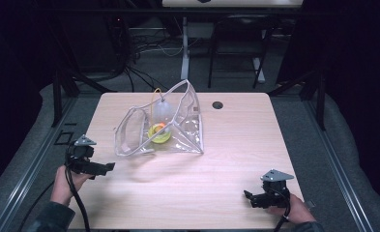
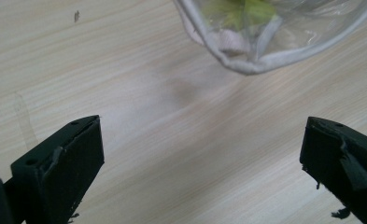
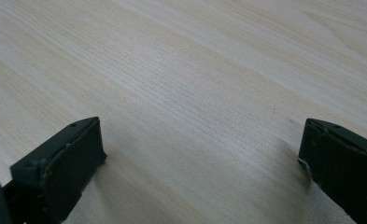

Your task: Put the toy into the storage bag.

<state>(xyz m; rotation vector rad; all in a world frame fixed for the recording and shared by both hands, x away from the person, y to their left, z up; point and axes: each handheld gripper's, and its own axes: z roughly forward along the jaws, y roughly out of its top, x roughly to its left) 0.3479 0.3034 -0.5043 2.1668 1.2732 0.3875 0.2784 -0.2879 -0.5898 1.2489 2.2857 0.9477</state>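
Tabletop (image 1: 236, 159): light wood grain, rounded corners, with a small dark round hole (image 1: 217, 105) near its far edge, right of centre.
Clear pouch (image 1: 178, 130): a transparent plastic bag with pale edging, lying open on the far-left part of the tabletop, its mouth gaping toward the left and near side. In the left gripper view its pale rim (image 2: 246, 65) curves across the top of the frame, resting on the wood.
Contents: a yellow-green round item (image 1: 159, 133) with a small orange piece (image 1: 160, 125) on it sits inside the pouch; a pale, translucent bottle-like shape (image 1: 161, 110) stands behind it, with a thin yellow loop (image 1: 154, 94) rising above. What these are exactly cannot be told.
Left hand-held gripper (image 1: 109, 167): held by the person's left hand (image 1: 66, 181) at the near-left edge of the tabletop, pointing right toward the pouch, near it but apart. Its own view shows the two black jaws spread wide with bare wood between them, holding nothing.
Right hand-held gripper (image 1: 246, 195): held by the right hand (image 1: 294, 208) at the near-right corner, pointing left, well apart from the pouch. Its own view shows the jaws spread wide over bare wood, holding nothing.
Surroundings: dark room beyond the tabletop, with cables (image 1: 144, 48) and metal frame legs (image 1: 184, 48) on the floor at the far side.
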